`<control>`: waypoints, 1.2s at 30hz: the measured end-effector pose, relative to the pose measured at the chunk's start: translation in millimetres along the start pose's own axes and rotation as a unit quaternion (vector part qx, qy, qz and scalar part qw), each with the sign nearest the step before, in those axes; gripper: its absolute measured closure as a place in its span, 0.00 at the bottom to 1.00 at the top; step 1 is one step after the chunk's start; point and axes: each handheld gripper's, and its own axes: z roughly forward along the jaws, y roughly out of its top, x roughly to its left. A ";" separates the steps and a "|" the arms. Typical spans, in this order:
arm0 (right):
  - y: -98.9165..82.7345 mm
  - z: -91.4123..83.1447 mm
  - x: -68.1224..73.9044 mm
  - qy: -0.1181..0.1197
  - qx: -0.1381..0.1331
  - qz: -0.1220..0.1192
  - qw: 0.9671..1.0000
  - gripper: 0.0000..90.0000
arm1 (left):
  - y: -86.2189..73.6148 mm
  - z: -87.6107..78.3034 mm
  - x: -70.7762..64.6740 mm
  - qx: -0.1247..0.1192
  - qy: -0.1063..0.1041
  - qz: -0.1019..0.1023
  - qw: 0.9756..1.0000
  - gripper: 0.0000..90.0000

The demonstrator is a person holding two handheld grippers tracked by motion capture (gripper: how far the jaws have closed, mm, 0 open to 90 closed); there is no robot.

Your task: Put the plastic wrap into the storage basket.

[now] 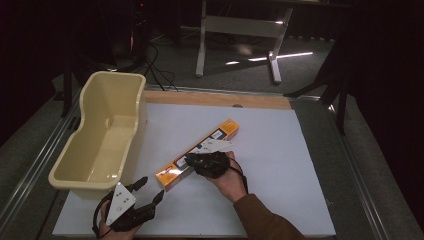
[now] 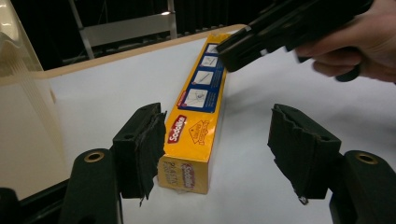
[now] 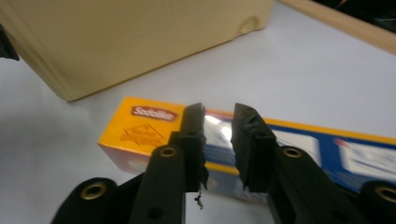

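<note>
One orange box [image 1: 197, 154], one cream tub [image 1: 102, 135], apparently.

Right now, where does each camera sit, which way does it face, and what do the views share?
High view: above the person's side, looking forward and down on the table, tub and box; both forearms, left gripper and right gripper show.
Left gripper view: low at the box's near end, looking along its length between open fingers; the right hand shows beyond.
Right gripper view: over the box, facing the tub's wall; its fingers stand narrow, a gap between them.
All views share the box and tub.
</note>
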 end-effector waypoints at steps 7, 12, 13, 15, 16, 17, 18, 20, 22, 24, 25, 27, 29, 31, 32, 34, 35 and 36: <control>10.2 35.0 15.7 0.029 0.024 -0.009 0.999 1.00 | 0.0 -1.5 0.8 -0.003 0.002 -0.001 1.000 0.40; 11.8 46.9 23.3 0.035 0.034 -0.012 0.999 1.00 | -0.2 -1.7 1.0 -0.004 0.001 -0.002 1.000 0.40; 12.4 49.8 25.0 0.038 0.035 -0.011 0.999 1.00 | -0.1 -1.8 0.8 -0.004 0.001 -0.001 1.000 0.40; 14.0 56.3 28.6 0.040 0.039 -0.014 0.998 1.00 | 0.0 -1.7 0.5 -0.003 0.001 0.001 1.000 0.40; 15.1 59.7 30.6 0.041 0.042 -0.015 0.998 1.00 | 0.0 -1.8 0.3 -0.004 0.001 0.001 1.000 0.40; 16.3 63.2 32.6 0.042 0.045 -0.017 0.998 1.00 | 0.2 -2.0 0.2 -0.004 0.000 0.001 1.000 0.40; 17.5 67.0 34.6 0.043 0.047 -0.020 0.998 1.00 | 0.2 -2.2 0.1 -0.005 0.001 0.002 1.000 0.40; 18.7 70.6 36.9 0.043 0.050 -0.023 0.998 1.00 | 0.2 -2.4 0.2 -0.006 0.001 0.002 1.000 0.40; 21.6 83.1 44.6 0.045 0.058 -0.030 0.997 1.00 | 0.1 -3.6 0.7 -0.008 0.002 0.000 1.000 0.40; 22.5 85.5 45.7 0.046 0.060 -0.028 0.997 1.00 | 0.1 -3.7 0.8 -0.009 0.001 0.000 1.000 0.40; 23.4 87.9 46.2 0.046 0.062 -0.028 0.997 1.00 | 0.0 -3.7 0.8 -0.009 0.001 0.000 1.000 0.40; 25.2 92.9 46.7 0.044 0.068 -0.025 0.996 1.00 | 0.0 -3.7 0.6 -0.009 0.001 0.001 1.000 0.40; 26.3 97.3 47.3 0.041 0.076 -0.026 0.996 1.00 | 0.0 -3.8 0.5 -0.009 0.001 0.001 1.000 0.40; 25.3 100.1 49.3 0.044 0.085 -0.026 0.995 1.00 | 0.1 -4.3 0.6 -0.009 0.001 0.001 1.000 0.40; 25.8 98.7 48.9 0.049 0.091 -0.016 0.995 1.00 | -0.1 -5.0 1.1 -0.010 0.002 0.002 1.000 0.40; 25.2 96.1 49.9 0.053 0.098 -0.015 0.994 1.00 | -0.1 -5.2 1.2 -0.011 0.002 0.002 1.000 0.40; 25.2 96.1 49.9 0.053 0.098 -0.015 0.994 1.00 | -0.1 -5.2 1.2 -0.011 0.002 0.002 1.000 0.40; 24.9 94.4 50.2 0.054 0.103 -0.018 0.993 1.00 | -0.1 -5.3 1.0 -0.011 0.003 0.001 1.000 0.40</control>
